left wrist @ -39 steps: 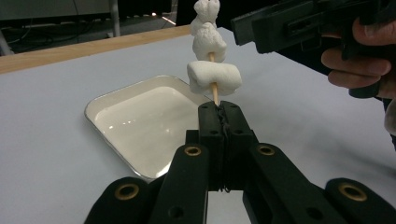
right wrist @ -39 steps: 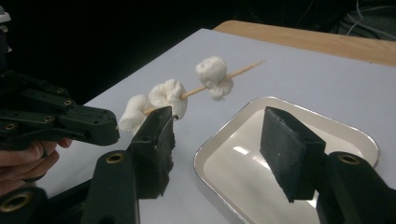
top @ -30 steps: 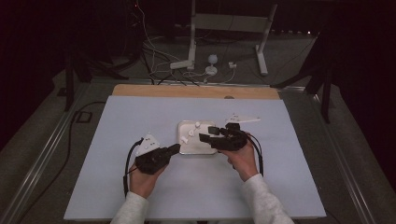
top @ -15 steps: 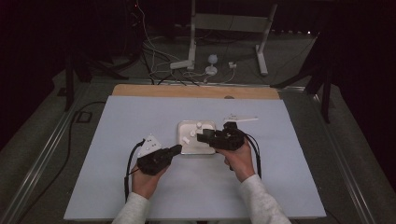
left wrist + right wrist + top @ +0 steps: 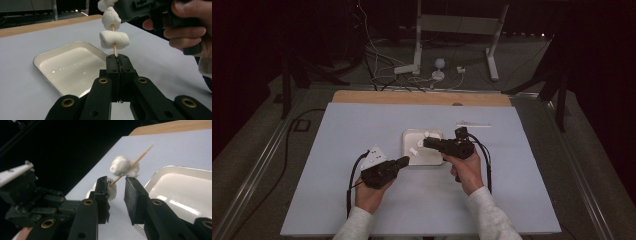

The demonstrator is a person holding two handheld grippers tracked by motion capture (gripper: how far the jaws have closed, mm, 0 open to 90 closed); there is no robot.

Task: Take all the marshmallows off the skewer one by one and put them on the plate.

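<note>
The skewer (image 5: 114, 48), a thin wooden stick threaded with white marshmallows (image 5: 114, 39), stands up from the left claw (image 5: 117, 60), whose jaws are pressed shut on its lower end. In the left gripper view one marshmallow sits just above the jaws, a second above that, and a third runs off the top edge. The white tray (image 5: 409, 150) lies on the pale blue tabletop (image 5: 337, 130), and the skewer is held just beside the tray's near edge. The right claw (image 5: 116, 185) is over that same edge of the tray (image 5: 160, 173), its jaws parted, with the stick (image 5: 140, 155) and a marshmallow (image 5: 122, 166) just past its tips. In the high view the left claw (image 5: 404, 161) points toward the tray from its near left side and the right claw (image 5: 428, 142) reaches over the tray from the right. A thin white stick-like thing (image 5: 473, 124) lies on the tabletop beyond the tray, to its right.
</note>
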